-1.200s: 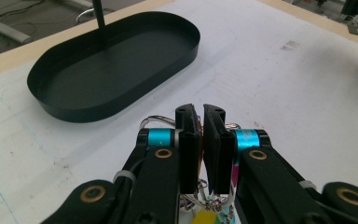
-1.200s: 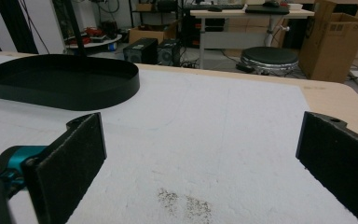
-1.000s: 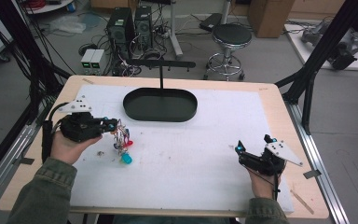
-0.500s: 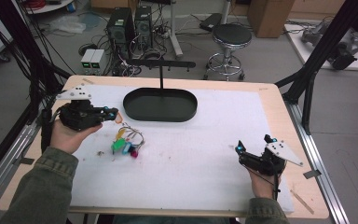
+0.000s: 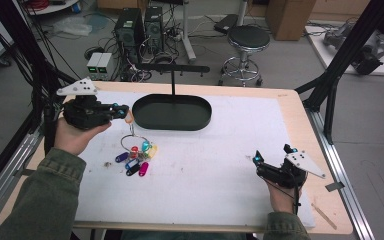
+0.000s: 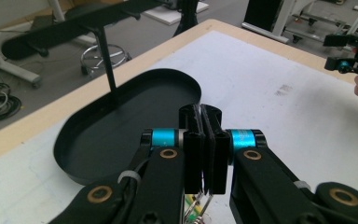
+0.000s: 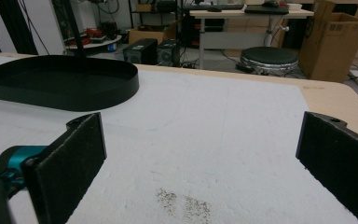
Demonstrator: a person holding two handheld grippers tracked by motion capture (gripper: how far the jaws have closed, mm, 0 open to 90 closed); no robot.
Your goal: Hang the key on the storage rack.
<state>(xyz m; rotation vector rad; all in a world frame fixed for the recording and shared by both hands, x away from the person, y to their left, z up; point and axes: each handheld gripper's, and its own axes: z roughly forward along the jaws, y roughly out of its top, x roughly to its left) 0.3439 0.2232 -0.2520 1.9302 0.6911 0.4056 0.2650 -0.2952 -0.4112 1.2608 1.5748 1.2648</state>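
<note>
While raised, left hand-held gripper (image 5: 122, 111) pinches key ring (image 5: 130, 141).

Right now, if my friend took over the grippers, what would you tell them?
Left gripper: shut on the key ring, lifting it beside the black tray; the coloured key tags hang below it, and whether they touch the white mat I cannot tell.
Right gripper: open, holding nothing, low over the mat near the table's right front.
Done: keys picked up.
Left: probably move them over the tray, or hang them on the black stand, and release.
</note>
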